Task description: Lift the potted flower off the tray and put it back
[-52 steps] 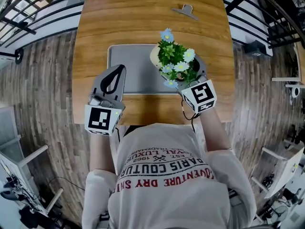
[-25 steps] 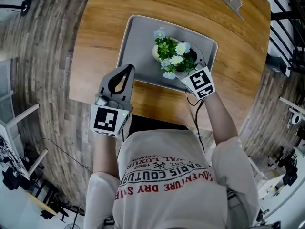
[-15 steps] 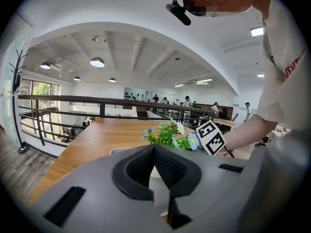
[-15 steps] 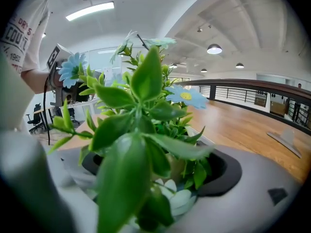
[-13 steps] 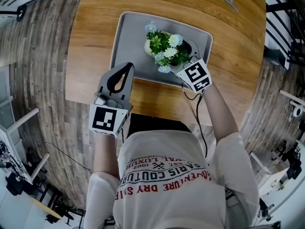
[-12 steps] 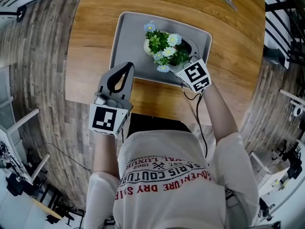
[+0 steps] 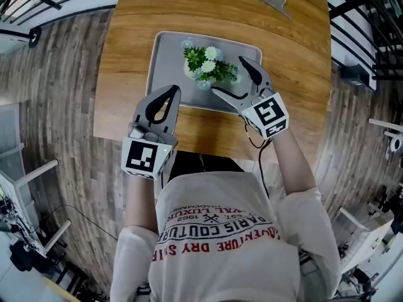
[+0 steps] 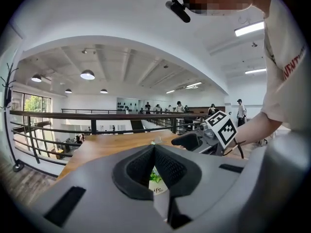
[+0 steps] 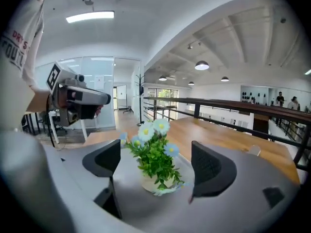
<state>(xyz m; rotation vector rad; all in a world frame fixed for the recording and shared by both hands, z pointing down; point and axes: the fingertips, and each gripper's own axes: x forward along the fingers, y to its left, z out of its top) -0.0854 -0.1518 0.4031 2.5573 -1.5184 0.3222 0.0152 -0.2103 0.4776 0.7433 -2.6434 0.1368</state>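
Note:
The potted flower (image 7: pixel 206 63), white and blue blooms over green leaves in a pale pot, stands upright on the grey tray (image 7: pixel 165 74), toward its far right part. My right gripper (image 7: pixel 234 80) is open just right of the pot and holds nothing. In the right gripper view the flower (image 9: pixel 153 154) stands a little beyond the two spread pads (image 9: pixel 211 166), clear of both. My left gripper (image 7: pixel 169 96) is shut and empty over the tray's near left edge. A bit of the pot (image 8: pixel 156 183) shows through its closed jaws.
The tray lies on a wooden table (image 7: pixel 296 61) whose near edge runs just under both grippers. A small metal clip (image 7: pixel 272 3) lies at the table's far side. Plank floor and black railings surround the table.
My right gripper was shut on the flower pot; now it is open and drawn back slightly, and the pot stands alone on the tray. The left gripper has stayed put.

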